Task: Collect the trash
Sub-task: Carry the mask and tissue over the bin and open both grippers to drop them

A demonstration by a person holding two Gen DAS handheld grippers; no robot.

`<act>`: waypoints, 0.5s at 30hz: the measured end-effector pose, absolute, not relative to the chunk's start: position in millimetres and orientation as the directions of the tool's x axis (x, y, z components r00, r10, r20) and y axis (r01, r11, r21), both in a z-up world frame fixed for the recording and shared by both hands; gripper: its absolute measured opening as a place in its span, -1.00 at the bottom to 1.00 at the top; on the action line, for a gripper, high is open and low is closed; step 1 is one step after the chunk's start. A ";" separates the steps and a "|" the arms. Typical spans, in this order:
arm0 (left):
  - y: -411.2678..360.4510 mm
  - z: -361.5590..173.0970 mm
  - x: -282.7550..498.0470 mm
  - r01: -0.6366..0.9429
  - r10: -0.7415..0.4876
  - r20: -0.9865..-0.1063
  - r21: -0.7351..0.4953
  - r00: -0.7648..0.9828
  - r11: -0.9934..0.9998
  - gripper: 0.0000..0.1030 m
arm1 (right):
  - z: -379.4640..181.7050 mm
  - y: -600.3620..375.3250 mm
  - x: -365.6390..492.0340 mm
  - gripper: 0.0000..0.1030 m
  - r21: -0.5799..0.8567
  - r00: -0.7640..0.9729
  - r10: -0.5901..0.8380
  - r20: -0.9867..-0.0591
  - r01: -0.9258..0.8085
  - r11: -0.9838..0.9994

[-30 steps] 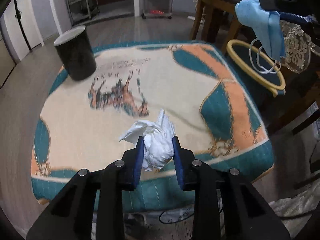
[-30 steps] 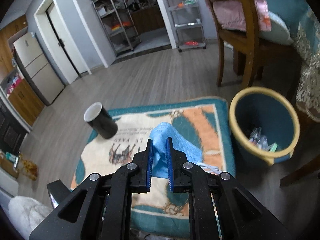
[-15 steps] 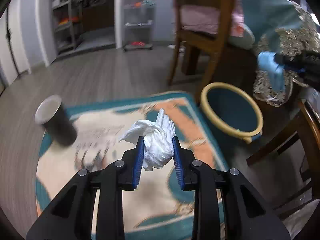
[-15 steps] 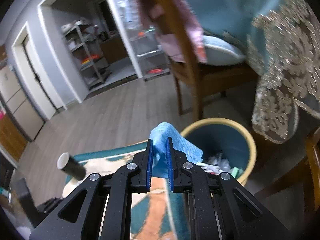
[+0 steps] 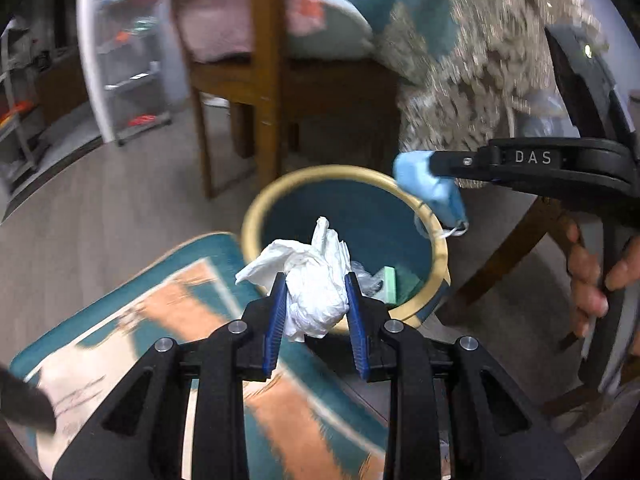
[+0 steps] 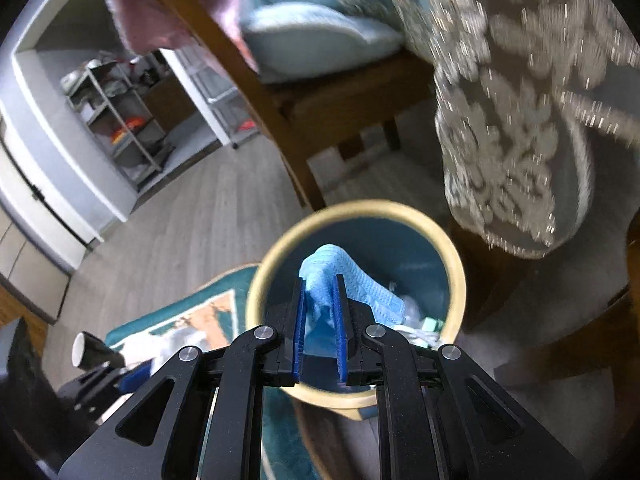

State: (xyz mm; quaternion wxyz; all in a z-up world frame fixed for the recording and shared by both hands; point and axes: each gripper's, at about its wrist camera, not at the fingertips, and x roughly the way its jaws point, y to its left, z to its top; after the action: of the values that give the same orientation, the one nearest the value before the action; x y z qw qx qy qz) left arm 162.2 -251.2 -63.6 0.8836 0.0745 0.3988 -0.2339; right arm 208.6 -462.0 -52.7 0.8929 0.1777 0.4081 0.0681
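My left gripper (image 5: 316, 288) is shut on a crumpled white tissue (image 5: 314, 280), held just over the near rim of a teal bin with a yellow rim (image 5: 280, 190). My right gripper (image 6: 319, 284) is shut on a blue face mask (image 6: 340, 280) above the same bin (image 6: 276, 256). In the left wrist view the right gripper (image 5: 430, 160) comes in from the right with the mask (image 5: 430, 188) hanging over the bin's far rim, its white ear loop dangling. Some trash lies at the bottom of the bin.
A teal, cream and orange rug (image 5: 168, 320) lies left of the bin. A wooden chair (image 5: 264, 80) and a lace tablecloth (image 6: 520, 120) stand close behind it. A black cup (image 6: 90, 354) rests on the rug. A hand (image 5: 588, 276) holds the right gripper's handle.
Both grippers have swung from over the rug to the bin, each keeping its load. The cup has slid out toward the left edge of both views.
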 end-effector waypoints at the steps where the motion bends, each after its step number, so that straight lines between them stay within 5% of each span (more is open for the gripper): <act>1: -258.3 -68.7 168.0 0.481 -0.356 -0.744 -0.053 0.565 0.875 -0.47 | -56.0 -462.2 210.7 -0.73 0.376 0.653 0.268 -0.708 0.028 0.926; 5: -278.9 -84.0 190.6 0.500 -0.364 -0.756 -0.056 0.545 0.864 -0.24 | -66.1 -461.6 225.4 -0.68 0.385 0.644 0.278 -0.713 0.027 0.923; 7: -279.2 -84.9 198.1 0.482 -0.355 -0.752 -0.056 0.556 0.874 0.44 | -66.4 -460.8 228.1 -0.42 0.388 0.647 0.289 -0.705 0.012 0.921; 9: -271.9 -79.6 197.9 0.472 -0.365 -0.737 -0.072 0.569 0.879 0.50 | -65.6 -459.1 229.0 -0.17 0.384 0.654 0.292 -0.698 -0.002 0.923; 15: -237.2 -50.4 181.2 0.440 -0.356 -0.735 -0.087 0.577 0.894 0.53 | -54.8 -454.8 214.9 -0.17 0.369 0.649 0.281 -0.707 0.000 0.929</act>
State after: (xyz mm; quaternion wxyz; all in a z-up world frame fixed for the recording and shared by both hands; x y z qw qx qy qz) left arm 181.2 -237.2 -50.4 0.8864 0.0524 0.4013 -0.2247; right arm 214.9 -454.8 -54.8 0.8918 0.1709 0.4114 0.0785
